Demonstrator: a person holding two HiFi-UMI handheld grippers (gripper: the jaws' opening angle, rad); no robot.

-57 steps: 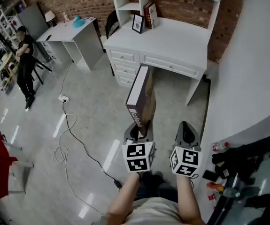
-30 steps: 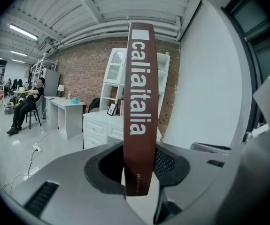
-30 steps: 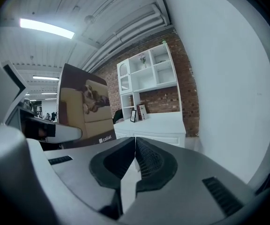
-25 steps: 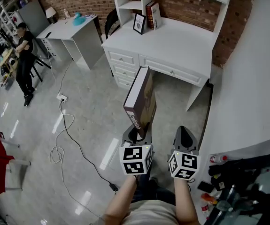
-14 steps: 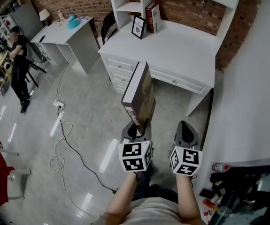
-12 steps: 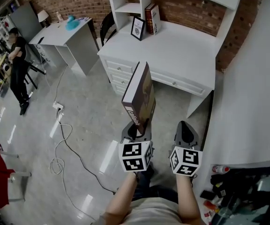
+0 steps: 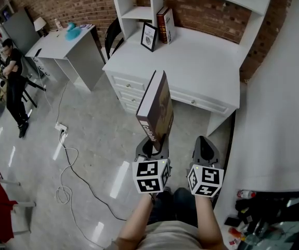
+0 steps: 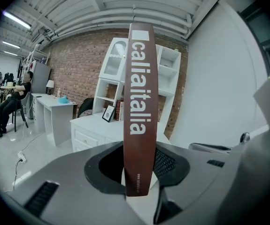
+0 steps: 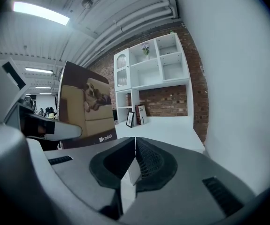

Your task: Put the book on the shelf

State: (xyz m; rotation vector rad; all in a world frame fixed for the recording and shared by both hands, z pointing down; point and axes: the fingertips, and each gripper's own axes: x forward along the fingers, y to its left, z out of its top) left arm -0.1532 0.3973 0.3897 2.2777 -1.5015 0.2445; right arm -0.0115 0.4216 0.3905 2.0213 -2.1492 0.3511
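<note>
Book (image 7: 156, 107) stands upright on its bottom end, spine toward the person, clamped between the jaws of the left gripper (image 7: 152, 149). It sticks up and forward out of the jaws, in the air over the floor (image 7: 92, 139), short of the white tabletop (image 7: 206, 61). Right gripper (image 7: 206, 149) is just beside the left, jaws pressed together with nothing in them. Shelf (image 7: 137, 12) rises at the tabletop's far left. Picture frame (image 7: 149, 36) and standing books (image 7: 164, 25) sit at its foot, well apart from the held book.

Office: desks (image 7: 201, 61), shelves (image 7: 138, 12), brick wall (image 7: 211, 12)
</note>
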